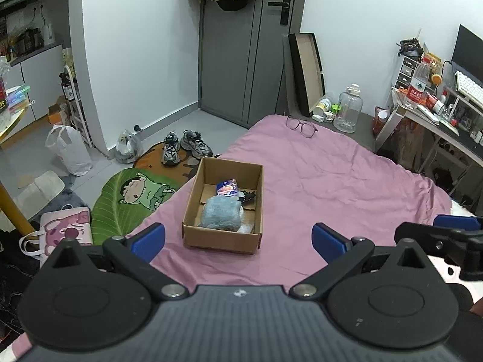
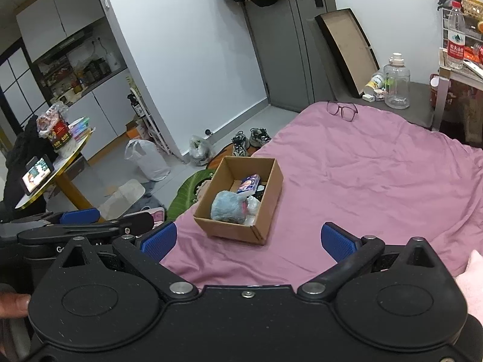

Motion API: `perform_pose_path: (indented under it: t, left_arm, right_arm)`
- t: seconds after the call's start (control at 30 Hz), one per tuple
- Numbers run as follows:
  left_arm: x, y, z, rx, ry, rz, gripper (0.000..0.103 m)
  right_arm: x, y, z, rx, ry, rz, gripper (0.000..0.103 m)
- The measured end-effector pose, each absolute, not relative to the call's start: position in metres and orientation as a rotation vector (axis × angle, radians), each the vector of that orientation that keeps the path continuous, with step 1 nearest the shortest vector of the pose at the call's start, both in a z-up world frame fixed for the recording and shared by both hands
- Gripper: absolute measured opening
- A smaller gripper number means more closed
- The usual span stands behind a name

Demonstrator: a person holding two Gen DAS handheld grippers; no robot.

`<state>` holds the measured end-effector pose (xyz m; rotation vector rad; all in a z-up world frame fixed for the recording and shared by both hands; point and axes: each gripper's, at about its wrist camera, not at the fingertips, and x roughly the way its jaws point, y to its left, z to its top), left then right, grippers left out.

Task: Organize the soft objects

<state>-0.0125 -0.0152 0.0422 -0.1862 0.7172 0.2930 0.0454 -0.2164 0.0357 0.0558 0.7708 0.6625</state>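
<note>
- Pink bedsheet covers the bed that fills the foreground of both views, with a grey door and a cluttered desk beyond.
- On the sheet sits an open cardboard box, its long axis running away from the cameras.
- Inside it lie a fluffy blue-grey soft toy at the near end, a small blue packet behind it and something dark beside that, too small to name.
- The left gripper hangs released, blue pads wide apart and empty; the box lies straight ahead, near, just left of centre.
- The right gripper is likewise spread and empty; from it the box sits ahead and slightly left.
- By my judgement the left gripper is the nearer, better aligned one.
- Spectacles rest at the bed's far edge.
</note>
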Motion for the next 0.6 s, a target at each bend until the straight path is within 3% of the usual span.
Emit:
perform_pose_path:
  t: [0.6]
  left_arm:
    - [-0.0086,-0.0157,0.0365,-0.215,0.728,0.295,0.102]
  right_arm:
    - [0.0417,-0.2175,0.0332,0.043,0.762,0.623,0.103]
